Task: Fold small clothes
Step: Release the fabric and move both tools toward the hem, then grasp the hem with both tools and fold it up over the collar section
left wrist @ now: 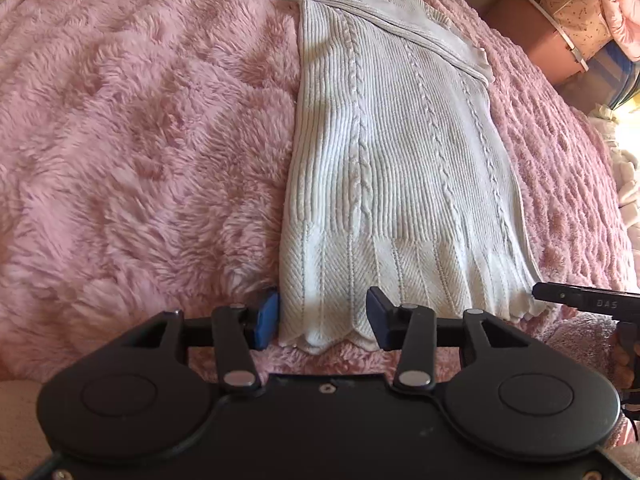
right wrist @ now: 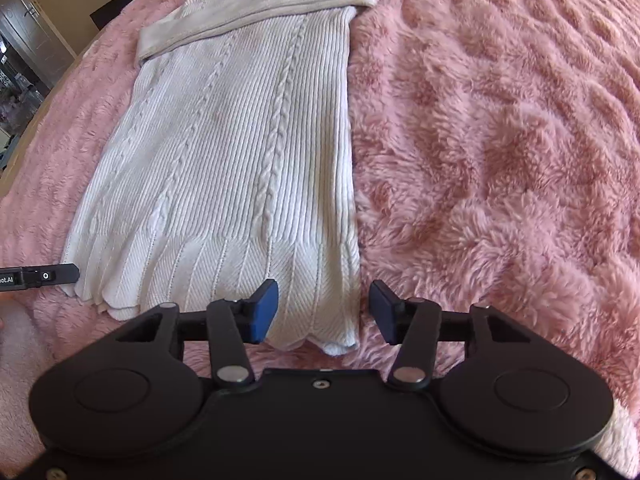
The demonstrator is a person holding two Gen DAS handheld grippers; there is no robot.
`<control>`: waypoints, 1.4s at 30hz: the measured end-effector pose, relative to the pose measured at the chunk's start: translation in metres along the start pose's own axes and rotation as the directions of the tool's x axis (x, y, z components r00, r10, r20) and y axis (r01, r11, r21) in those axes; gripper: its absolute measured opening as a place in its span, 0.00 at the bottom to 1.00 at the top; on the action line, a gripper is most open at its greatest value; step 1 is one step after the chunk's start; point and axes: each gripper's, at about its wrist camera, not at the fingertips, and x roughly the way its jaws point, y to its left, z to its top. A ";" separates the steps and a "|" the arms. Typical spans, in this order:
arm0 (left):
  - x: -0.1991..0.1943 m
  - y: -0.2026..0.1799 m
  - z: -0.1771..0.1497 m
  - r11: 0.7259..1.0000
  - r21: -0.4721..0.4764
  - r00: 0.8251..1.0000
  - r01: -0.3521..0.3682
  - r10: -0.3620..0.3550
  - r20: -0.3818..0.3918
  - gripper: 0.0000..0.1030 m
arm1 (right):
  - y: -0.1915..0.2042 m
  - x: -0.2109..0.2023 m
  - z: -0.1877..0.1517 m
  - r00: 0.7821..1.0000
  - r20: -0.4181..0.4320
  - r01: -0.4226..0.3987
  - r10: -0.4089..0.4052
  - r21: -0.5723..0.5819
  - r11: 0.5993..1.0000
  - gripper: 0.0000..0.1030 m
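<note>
A white cable-knit garment (left wrist: 400,160) (right wrist: 240,140) lies flat on a fluffy pink blanket (left wrist: 140,140) (right wrist: 500,140), its sleeves folded across the far end and its scalloped hem nearest me. My left gripper (left wrist: 322,320) is open and straddles the hem's left corner, one blue pad at the garment's edge and the other over the knit. At the hem's right corner my right gripper (right wrist: 323,312) is likewise open, with the corner between its pads. Each gripper's black finger shows at the edge of the other view, the right one (left wrist: 588,302) and the left one (right wrist: 40,276).
The blanket spreads wide on both sides of the garment. Beyond its far right edge in the left wrist view stand a brown box (left wrist: 532,28) and patterned bags (left wrist: 576,12). A dark doorway area (right wrist: 20,52) lies off the blanket's left edge.
</note>
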 end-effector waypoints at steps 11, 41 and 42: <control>0.011 0.007 0.004 0.996 -0.044 0.997 0.076 -0.077 -0.022 0.03 | -0.004 0.016 -0.001 0.997 -0.067 -0.038 0.041 0.052 0.998 0.26; -0.059 -0.010 0.136 0.903 -0.061 0.880 0.425 -0.396 0.263 0.02 | -0.037 -0.044 0.107 0.839 0.319 -0.529 0.441 0.289 0.798 0.07; -0.060 -0.011 0.150 0.902 -0.057 0.874 0.428 -0.397 0.279 0.02 | -0.038 -0.044 0.122 0.832 0.339 -0.536 0.439 0.284 0.795 0.07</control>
